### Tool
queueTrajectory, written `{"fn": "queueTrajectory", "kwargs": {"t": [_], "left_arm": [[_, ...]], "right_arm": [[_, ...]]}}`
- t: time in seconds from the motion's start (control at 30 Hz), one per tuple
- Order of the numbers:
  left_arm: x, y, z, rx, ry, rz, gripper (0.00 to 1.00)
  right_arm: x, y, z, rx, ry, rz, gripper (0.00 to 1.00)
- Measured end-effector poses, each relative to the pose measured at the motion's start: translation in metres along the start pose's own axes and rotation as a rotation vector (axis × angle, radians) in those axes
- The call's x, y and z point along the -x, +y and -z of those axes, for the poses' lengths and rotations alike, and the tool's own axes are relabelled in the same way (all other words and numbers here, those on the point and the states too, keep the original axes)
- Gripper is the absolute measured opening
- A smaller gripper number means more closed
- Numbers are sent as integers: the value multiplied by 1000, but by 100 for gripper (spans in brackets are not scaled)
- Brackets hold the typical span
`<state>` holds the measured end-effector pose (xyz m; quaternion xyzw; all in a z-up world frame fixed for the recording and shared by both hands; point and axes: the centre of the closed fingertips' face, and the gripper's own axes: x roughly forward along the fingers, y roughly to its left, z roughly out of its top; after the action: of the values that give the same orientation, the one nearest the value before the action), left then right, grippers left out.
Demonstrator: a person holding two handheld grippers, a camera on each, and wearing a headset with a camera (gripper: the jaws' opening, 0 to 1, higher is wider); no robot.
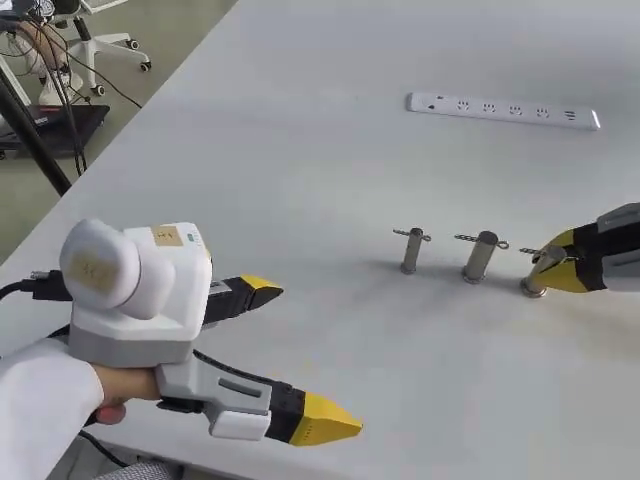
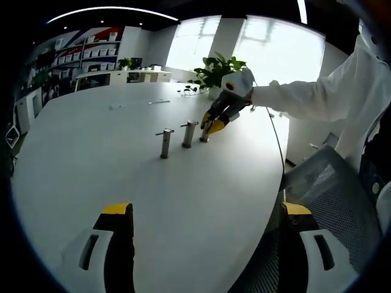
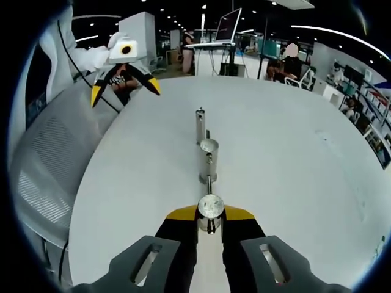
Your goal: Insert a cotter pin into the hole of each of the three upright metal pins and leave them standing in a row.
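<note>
A: Pin status?
B: Three metal pins stand upright in a row on the table (image 1: 300, 150). The middle pin (image 1: 480, 262) has a cotter pin (image 1: 481, 240) crosswise through its top. The first pin (image 1: 410, 256) is just beside it on the head view's left, with its own cotter pin (image 1: 412, 235) in.
A: And the last one?
B: The third pin (image 1: 537, 279) is just beside the middle pin on the other side. The third cotter pin (image 1: 531, 251) sticks out of its top toward the middle pin.
A: Grippers?
B: The right gripper (image 3: 210, 215) pinches the third pin's head, one yellow tip on each side. The left gripper (image 1: 305, 357) has its jaws spread wide and holds nothing. It is well apart from the middle pin, over the near table edge.
A: Anything else?
B: A power strip (image 1: 503, 109) lies beyond the middle pin, well apart from it.
</note>
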<state>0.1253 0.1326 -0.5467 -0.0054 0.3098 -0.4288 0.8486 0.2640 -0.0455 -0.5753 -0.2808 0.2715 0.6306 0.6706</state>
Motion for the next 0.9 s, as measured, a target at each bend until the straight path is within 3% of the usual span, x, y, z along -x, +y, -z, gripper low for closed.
{"fn": "queueTrajectory", "kwargs": {"t": [0.2,0.37,0.47,0.57,0.6,0.67,0.7,0.83,0.9], "left_arm": [[-1,-3,1,5,6,8,99],[-1,-3,-1,1,-4,5,99],[1,-2,-5,-1,-16,-2,99],[2,-2,-8,-2,-31,-9,99],[3,-2,-9,-2,-37,-14,99],[4,-1,-12,-3,-50,-22,99],[4,0,-13,-1,-56,-25,99],[7,2,-20,5,-91,-51,99],[8,1,-25,8,-110,-62,99]], "right_arm": [[0,-1,0,4,-9,10,9],[-3,1,14,-17,43,28,13],[3,-3,2,-85,-47,89,26],[12,-4,-8,-119,-100,141,40],[16,-4,-14,-124,-132,160,46],[24,-3,-19,-228,-161,201,61],[27,-1,-22,-236,-180,215,71],[44,10,-39,-306,-292,267,78],[51,19,-40,-319,-299,300,84]]}}
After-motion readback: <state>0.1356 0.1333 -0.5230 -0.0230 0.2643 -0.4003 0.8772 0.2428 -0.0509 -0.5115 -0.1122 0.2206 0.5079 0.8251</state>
